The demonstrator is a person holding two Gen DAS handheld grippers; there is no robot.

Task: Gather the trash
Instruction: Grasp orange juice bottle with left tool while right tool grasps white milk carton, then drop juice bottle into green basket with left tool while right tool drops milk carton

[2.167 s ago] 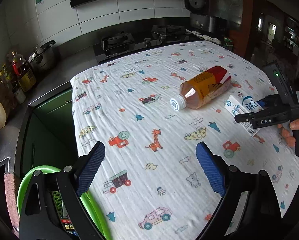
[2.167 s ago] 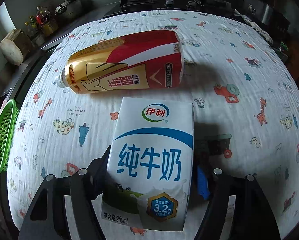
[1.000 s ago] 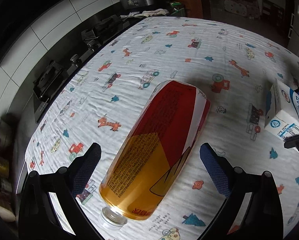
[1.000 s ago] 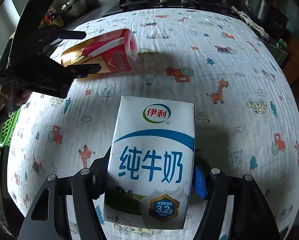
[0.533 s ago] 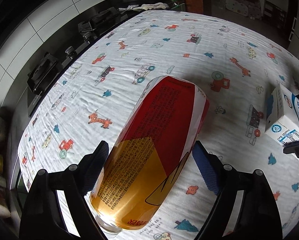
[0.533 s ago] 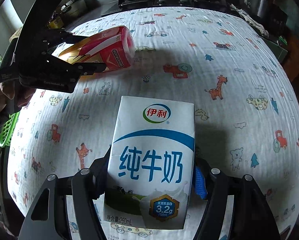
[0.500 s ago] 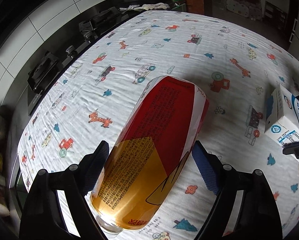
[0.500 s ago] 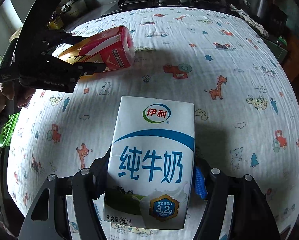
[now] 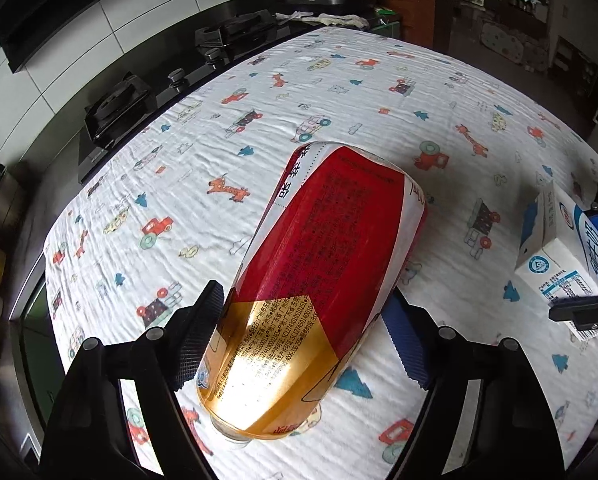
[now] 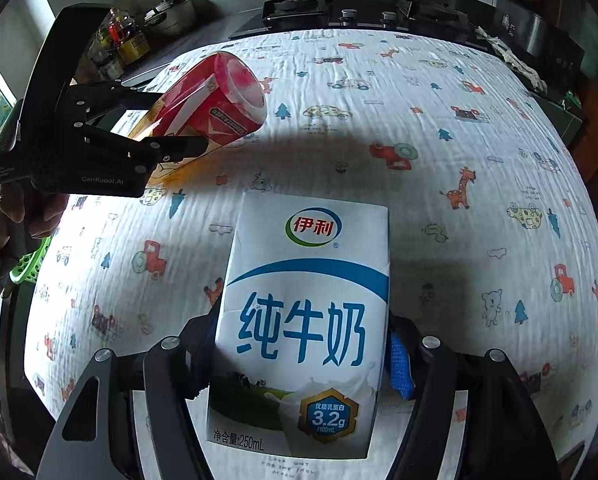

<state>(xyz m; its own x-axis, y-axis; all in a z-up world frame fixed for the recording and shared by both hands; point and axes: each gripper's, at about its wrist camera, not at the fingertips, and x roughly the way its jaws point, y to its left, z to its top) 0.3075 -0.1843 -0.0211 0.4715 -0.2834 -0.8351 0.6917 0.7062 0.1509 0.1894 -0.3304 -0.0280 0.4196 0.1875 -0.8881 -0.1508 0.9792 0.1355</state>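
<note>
— What is spread over the counter?
— A white cloth (image 9: 339, 92) printed with cars, giraffes and trees is laid across it.
— And behind it?
— A black gas stove (image 9: 119, 108) is set beside the cloth's far edge, and jars (image 10: 129, 40) are grouped near a metal pot (image 10: 175, 10).

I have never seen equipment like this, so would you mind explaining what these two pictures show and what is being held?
No robot is at work here: a person holds a pair of hand-held tongs in each hand, and a wide-angle camera on each looks along its fingers. The left camera's picture shows the left tongs, whose jaws have just been closing, now clamped on a red and gold bottle lying on its side. The right camera's picture shows the right tongs gripping a blue and white milk carton. Each tool also shows in the other's picture. Beneath is a white cloth printed with cars and giraffes, with a stove behind and a green basket at the left edge.
</note>
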